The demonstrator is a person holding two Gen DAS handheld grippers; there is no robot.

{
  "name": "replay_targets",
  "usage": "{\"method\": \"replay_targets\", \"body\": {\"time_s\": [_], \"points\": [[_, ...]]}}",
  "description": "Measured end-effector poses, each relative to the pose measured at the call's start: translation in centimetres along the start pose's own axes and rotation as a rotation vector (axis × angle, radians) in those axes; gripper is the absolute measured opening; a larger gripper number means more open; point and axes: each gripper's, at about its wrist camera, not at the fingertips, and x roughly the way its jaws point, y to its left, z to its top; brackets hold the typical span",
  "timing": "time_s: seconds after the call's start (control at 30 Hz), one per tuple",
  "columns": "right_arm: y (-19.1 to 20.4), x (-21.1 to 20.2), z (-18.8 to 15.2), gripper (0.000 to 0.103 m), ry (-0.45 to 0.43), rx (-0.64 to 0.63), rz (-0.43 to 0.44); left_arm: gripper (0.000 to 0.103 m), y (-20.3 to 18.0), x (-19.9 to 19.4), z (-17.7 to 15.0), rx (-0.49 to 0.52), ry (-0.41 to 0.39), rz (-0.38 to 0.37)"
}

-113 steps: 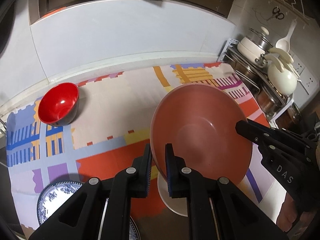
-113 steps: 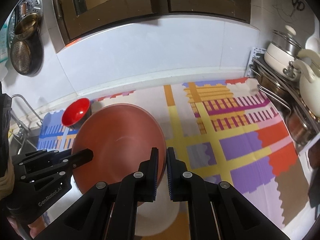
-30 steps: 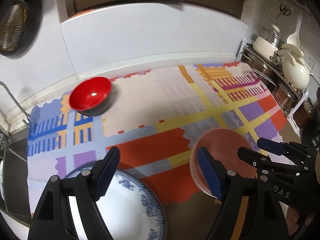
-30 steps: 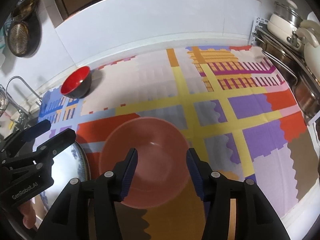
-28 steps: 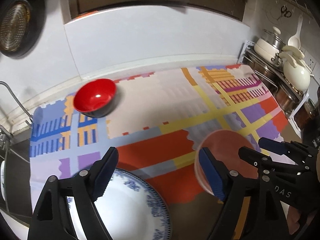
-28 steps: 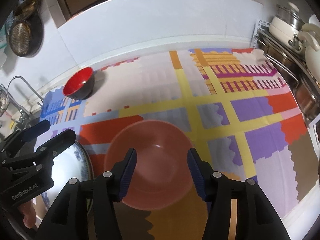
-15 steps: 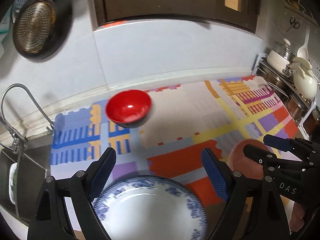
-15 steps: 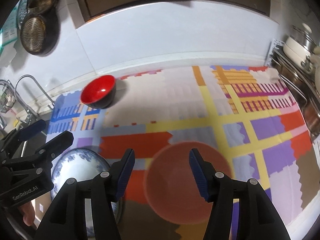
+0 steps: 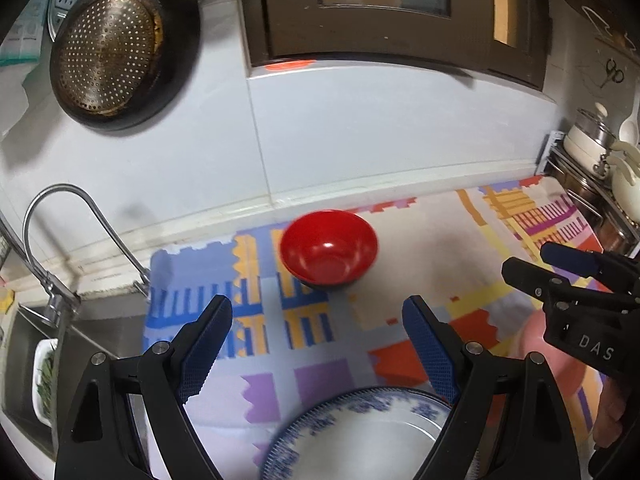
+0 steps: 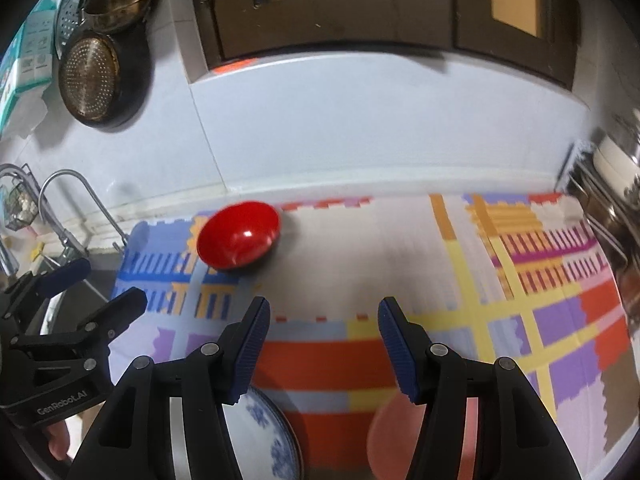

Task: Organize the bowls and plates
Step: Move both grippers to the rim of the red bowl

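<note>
A red bowl (image 9: 328, 254) (image 10: 240, 240) with a dark outside stands upright at the back of the patterned mat (image 9: 440, 248), near the wall. My left gripper (image 9: 318, 312) hangs wide open above the mat, short of the red bowl, with nothing between its fingers. At the near edge lies a blue-and-white plate (image 9: 360, 432) (image 10: 272, 436). To its right sits a pink bowl (image 9: 534, 344) (image 10: 394, 432), partly hidden by gripper arms. My right gripper (image 10: 324, 308) (image 9: 528, 258) is open and empty, above the mat's middle. The left gripper (image 10: 110, 282) shows at the right wrist view's left edge.
A curved faucet (image 9: 60, 232) and a sink (image 9: 28, 360) lie left of the mat. A perforated strainer pan (image 9: 108, 56) hangs on the wall above. A rack with pots and a white kettle (image 9: 600, 160) stands at the right. Dark cabinet doors (image 9: 380, 8) hang overhead.
Both grippers, earlier shut on the pink bowl's rim, have let it go onto the mat and drawn up and leftward. The red bowl now sits mid-frame ahead of the left gripper.
</note>
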Motion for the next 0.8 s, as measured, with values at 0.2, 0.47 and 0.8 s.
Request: {"method": "replay_targets", "body": {"time_s": [0.2,0.47,0.8], "points": [[1.5,1.9,1.8,0.057,-0.014,-0.007,0.008,0.087,1.9,1.9,1.3,0.015,-0.001,0.02],[2.8,6.0,4.0,0.057,0.01,-0.004,0.017,0.087,3.7,6.2,2.5,0.033,0.037,0.029],[4.1,11.3,5.2,0.057,0.072,-0.003,0.021,0.087,5.3,12.6,2.9,0.046,0.108,0.001]]}}
